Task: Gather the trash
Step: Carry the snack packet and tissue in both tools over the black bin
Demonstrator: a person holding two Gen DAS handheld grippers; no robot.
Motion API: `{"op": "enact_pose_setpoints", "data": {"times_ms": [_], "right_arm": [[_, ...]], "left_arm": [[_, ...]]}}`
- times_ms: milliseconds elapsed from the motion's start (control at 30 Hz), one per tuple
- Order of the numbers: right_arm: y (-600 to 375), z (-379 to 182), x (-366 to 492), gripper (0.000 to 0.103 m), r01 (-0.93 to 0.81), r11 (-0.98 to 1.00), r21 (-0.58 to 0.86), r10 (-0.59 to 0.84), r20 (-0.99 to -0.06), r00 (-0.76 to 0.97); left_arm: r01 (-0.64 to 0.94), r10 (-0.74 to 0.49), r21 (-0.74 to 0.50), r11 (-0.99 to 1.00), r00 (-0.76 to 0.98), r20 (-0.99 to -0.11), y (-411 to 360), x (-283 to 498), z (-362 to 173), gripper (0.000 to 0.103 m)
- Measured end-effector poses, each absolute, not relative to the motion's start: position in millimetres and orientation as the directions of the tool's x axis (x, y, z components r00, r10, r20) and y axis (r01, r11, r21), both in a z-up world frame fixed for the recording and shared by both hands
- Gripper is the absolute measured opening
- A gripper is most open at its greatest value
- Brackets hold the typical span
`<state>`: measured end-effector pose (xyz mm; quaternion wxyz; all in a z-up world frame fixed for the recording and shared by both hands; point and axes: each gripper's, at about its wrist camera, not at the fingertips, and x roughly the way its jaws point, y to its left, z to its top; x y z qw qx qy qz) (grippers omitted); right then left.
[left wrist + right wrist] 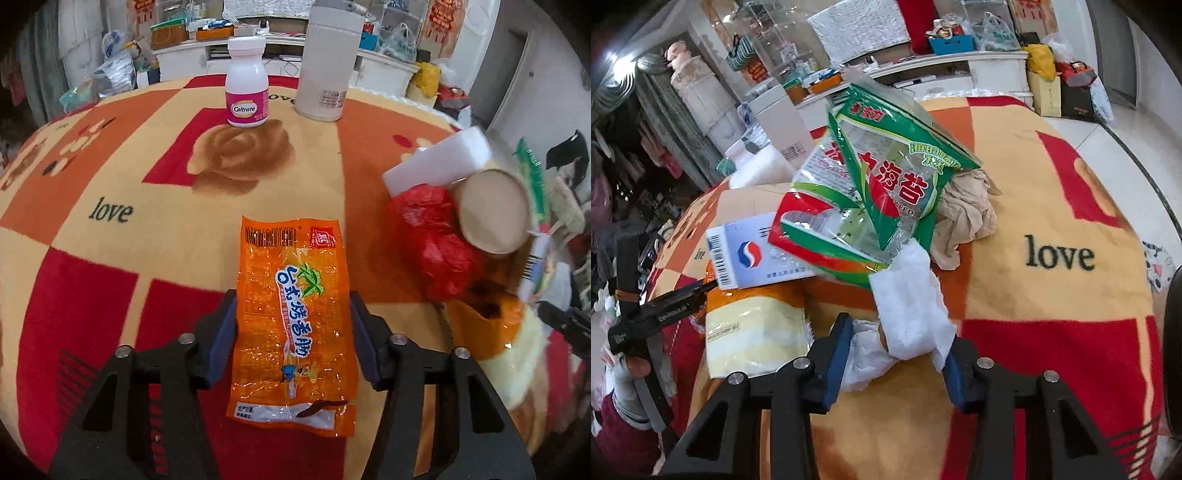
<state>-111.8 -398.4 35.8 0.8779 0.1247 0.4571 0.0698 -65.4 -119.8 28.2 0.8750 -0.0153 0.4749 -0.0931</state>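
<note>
On a plush blanket [110,155] printed with red, orange and cream blocks, brown roses and the word "love", the left gripper [293,341] points steeply down with its blue-padded black jaws standing either side of a flat, glossy orange sausage wrapper [291,314]; the crinkled film lies between the pads, the left pad at its edge, though whether the pads press on it cannot be told. Beyond it stand a squat white Caltrate bottle [246,90] with a pink label and, beside that, a taller smooth white cylinder [325,70]. At the right of this view sits a heap: a white rectangular foam block [439,162], a crumpled red plastic bag [439,240] and a round tan cardboard tube end [495,210]. Seen from the right wrist, the right gripper [892,354] has its jaws drawn in against a crumpled white tissue [908,317], soft and fibrous, which bulges up between the blue pads. Behind the tissue lie a creased green, red and clear seaweed bag [886,173], a wad of beige paper [967,210], a flat white carton [757,254] with a barcode and a hexagonal logo, and a pale yellow pouch [753,332]. At the left edge, the other tool's black body shows in a hand [631,354] with a grey sleeve
</note>
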Motion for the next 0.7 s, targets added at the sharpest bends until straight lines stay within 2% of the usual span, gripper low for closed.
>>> {"op": "enact_pose_setpoints", "data": {"times_ms": [400,700], "right_arm": [[-417.5,64.1,-144.7,0.042,-0.029,0.956,0.292,0.249,-0.752,0.611],[-433.2,69.0,-158.3,0.042,-0.003,0.955,0.296,0.233,-0.743,0.627]], "left_arm": [[0.214,-0.263,-0.17,0.962,0.554,-0.79,-134.8,-108.2,74.2,0.054],[0.326,-0.35,-0.189,0.926,0.556,-0.754,-181.8,-135.0,106.2,0.054]]}}
